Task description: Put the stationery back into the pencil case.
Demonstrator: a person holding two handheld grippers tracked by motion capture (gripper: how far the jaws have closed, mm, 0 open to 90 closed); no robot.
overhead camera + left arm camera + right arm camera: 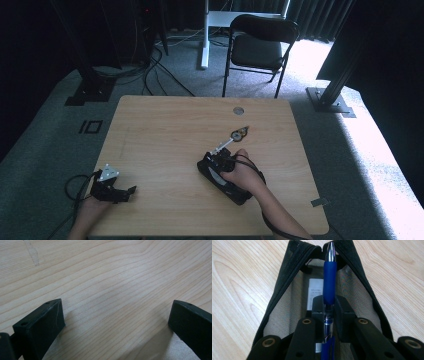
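- Pen (329, 277), blue with a silvery tip, is the thing in hand; a black zipped pouch (287, 287) lies open under it.
- High view: the pale wood-grain tabletop (165, 135) stands on grey carpet (45, 145), with a black folding chair (257, 45) beyond its far edge and dark curtains behind.
- High view: the right hand-held gripper (220, 159) sits right of the tabletop's centre; a small round object (239, 134) lies just beyond it, too small to make out.
- High view: the left hand-held gripper (131, 190) rests near the near-left corner.
- Left gripper view: the jaws stand wide apart, released, over bare wood.
- Right gripper view: the jaws are clenched on the pen's clear barrel, tip pointing away over the pouch mouth.
- Right gripper view: a white label (315, 293) inside the pouch carries print too small to read.
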